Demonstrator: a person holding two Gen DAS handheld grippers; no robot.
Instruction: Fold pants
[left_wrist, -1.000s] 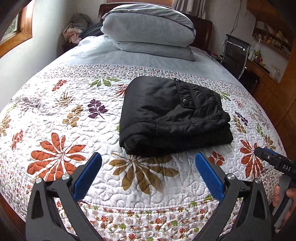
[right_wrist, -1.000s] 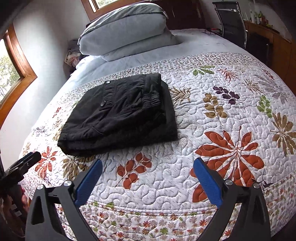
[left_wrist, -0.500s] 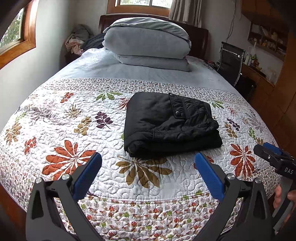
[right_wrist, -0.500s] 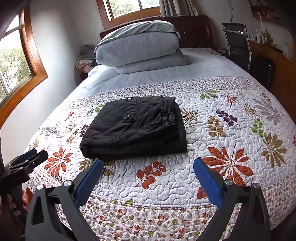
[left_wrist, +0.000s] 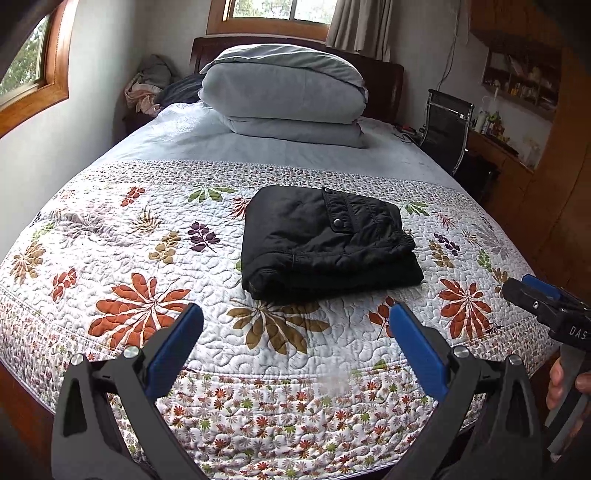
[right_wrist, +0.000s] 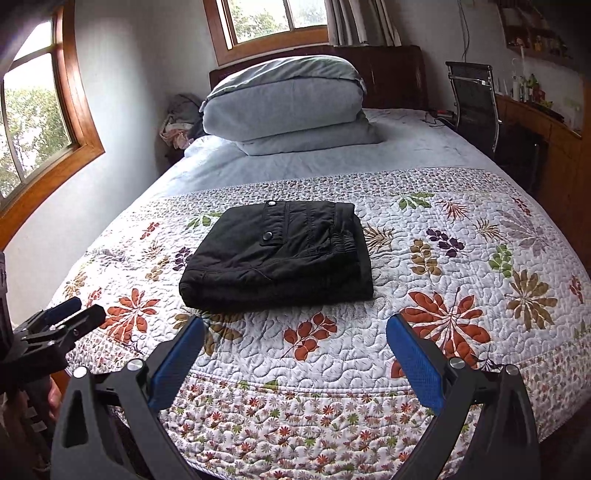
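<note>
The black pants (left_wrist: 325, 240) lie folded into a compact stack on the floral quilt (left_wrist: 147, 258), a snap pocket on top; they also show in the right wrist view (right_wrist: 280, 254). My left gripper (left_wrist: 295, 314) is open and empty, held back near the foot of the bed, apart from the pants. My right gripper (right_wrist: 295, 325) is open and empty, likewise short of the pants. The right gripper shows at the right edge of the left wrist view (left_wrist: 546, 310), and the left gripper at the left edge of the right wrist view (right_wrist: 62, 321).
Two grey pillows (left_wrist: 284, 99) are stacked at the headboard. A black chair (left_wrist: 447, 129) and wooden desk (right_wrist: 546, 147) stand right of the bed. Clothes (left_wrist: 147, 85) are heaped at the far left corner. The quilt (right_wrist: 443, 295) drops off at the bed's foot.
Both grippers have pulled back and up from the bed, so the folded pants look smaller and farther away. The pants have not moved. Both grippers stay open.
</note>
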